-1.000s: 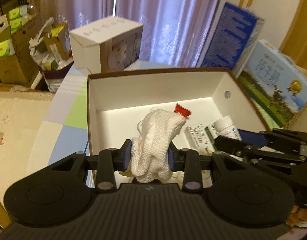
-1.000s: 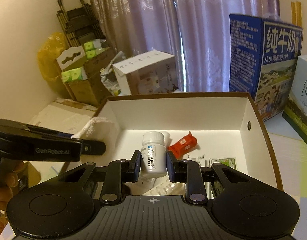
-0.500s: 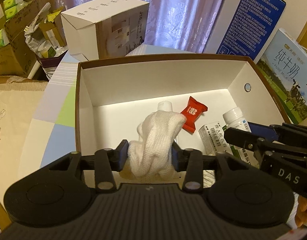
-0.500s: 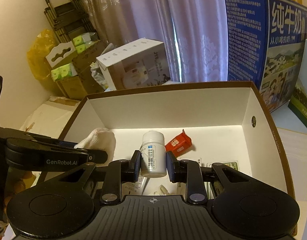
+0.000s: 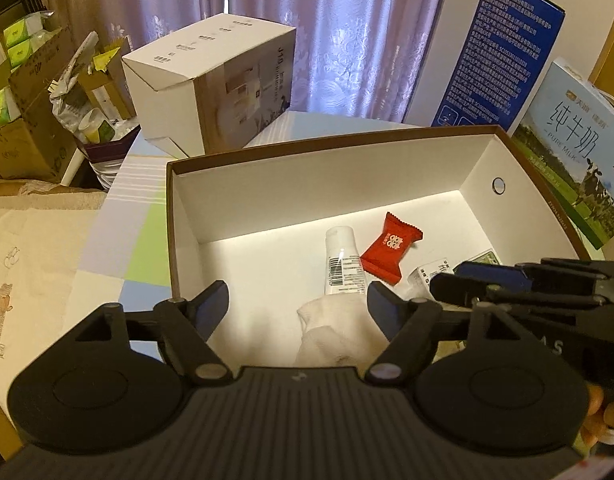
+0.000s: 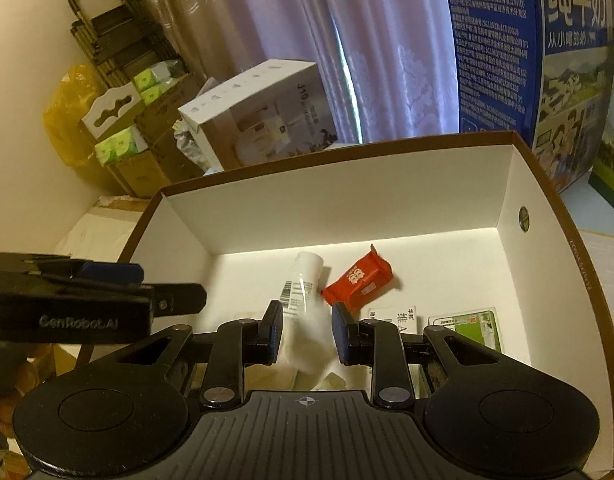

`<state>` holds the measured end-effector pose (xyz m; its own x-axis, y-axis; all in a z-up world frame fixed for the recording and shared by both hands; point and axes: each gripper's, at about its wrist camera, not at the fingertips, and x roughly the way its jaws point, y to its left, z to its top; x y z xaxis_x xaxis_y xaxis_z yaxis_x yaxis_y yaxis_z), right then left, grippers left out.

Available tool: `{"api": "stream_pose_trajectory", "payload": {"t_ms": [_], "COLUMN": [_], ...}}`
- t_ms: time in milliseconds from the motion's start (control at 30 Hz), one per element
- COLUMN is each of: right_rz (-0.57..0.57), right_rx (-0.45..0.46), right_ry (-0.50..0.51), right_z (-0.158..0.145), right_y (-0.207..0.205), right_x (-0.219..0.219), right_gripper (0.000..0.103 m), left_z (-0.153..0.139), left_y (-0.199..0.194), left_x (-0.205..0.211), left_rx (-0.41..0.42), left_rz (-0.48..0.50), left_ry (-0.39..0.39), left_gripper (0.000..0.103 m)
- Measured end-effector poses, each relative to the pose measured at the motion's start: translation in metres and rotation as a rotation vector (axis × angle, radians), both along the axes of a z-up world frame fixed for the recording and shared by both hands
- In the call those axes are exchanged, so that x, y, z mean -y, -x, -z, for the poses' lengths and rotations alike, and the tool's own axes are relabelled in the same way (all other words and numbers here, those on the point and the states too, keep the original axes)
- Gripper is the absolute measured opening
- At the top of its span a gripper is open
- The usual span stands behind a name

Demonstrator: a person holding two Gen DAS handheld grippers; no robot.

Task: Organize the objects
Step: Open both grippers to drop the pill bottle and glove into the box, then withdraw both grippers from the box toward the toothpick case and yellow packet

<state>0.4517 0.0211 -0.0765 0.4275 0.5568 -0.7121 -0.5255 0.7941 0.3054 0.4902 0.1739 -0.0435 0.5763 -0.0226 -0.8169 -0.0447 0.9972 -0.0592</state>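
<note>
Box of stiff cardboard, brown at the rim and smooth white inside, open-topped and rectangular, fills the middle of both views. It stands on a pastel checked table.

Left gripper, matte black with blue pads, spans the lower part of its view. Its jaws are spreading, already wide, and grip nothing. The glove lies on the box floor between them, close by the right-hand finger, with a clear gap to the left-hand one.

Right gripper is narrowly set, its pads closed on a white bottle. The bottle shows only as a blurred upright shape in the lower centre, above the box floor.

The glove is white ribbed knit, soft and crumpled. Its long axis runs from the frame's bottom edge up toward the centre, where its upper end meets the tube.

That tube is smooth white plastic with a barcode. It lies flat, cap toward the far wall, its long axis nearly vertical in the frame.

Just right of it, touching, a glossy red candy wrapper with crimped ends lies on a slant.
</note>
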Motion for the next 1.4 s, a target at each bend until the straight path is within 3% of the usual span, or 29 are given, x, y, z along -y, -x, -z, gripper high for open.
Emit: {"api": "stream_pose_trajectory", "payload": {"t_ms": [400, 533, 867, 1400], "right_rz": [0.052, 0.065, 0.105, 0.139], "right_rx": [-0.031, -0.028, -0.014, -0.026], "right_ry": [-0.016, -0.019, -0.050, -0.074], "right_z": [-0.014, -0.022, -0.041, -0.064], "right_y": [0.003, 0.014, 0.058, 0.125], "right_x": [0.018, 0.027, 0.055, 0.086], "right_gripper": [0.026, 0.047, 0.063, 0.068], "left_z": [-0.008, -0.015, -0.034, -0.047], "left_y": [0.017, 0.028, 0.069, 0.143], "left_x": [0.002, 0.007, 0.018, 0.033], "left_rx": [0.001, 0.010, 0.033, 0.013], "left_rz": [0.023, 0.040, 0.064, 0.058], "left_ry": [0.001, 0.007, 0.033, 0.053], "left_gripper": [0.085, 0.087, 0.095, 0.096]}}
